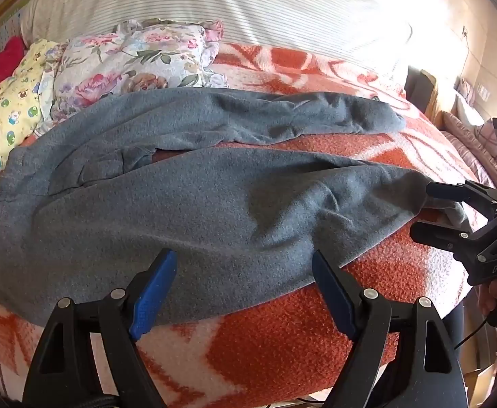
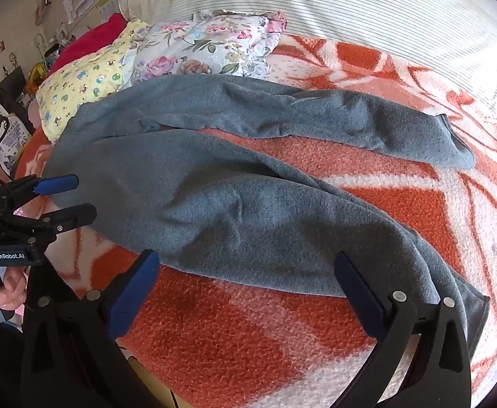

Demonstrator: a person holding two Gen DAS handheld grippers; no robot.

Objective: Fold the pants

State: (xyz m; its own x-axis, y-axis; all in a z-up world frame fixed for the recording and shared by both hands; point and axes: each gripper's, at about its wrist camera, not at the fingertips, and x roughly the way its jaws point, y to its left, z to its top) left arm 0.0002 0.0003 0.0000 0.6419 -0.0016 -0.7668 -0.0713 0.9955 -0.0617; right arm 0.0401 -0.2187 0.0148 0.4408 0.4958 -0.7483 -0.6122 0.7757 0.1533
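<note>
Pants first: grey fleece pants are lying spread across the orange-and-white patterned blanket on the bed, waistband toward the blanket's left edge, both legs splaying apart toward the right edge, the near leg running close along the front edge. Left gripper, black with blue pads, is hovering over the near leg, jaws gaping wide, gripping nothing. Right gripper is hanging over the near leg's lower part by its cuff, also spread wide and empty. Behind the waistband a floral pillow and a yellow cartoon-print pillow are sitting at the blanket's far left corner, and a white striped duvet is bunching along the far edge.
</note>
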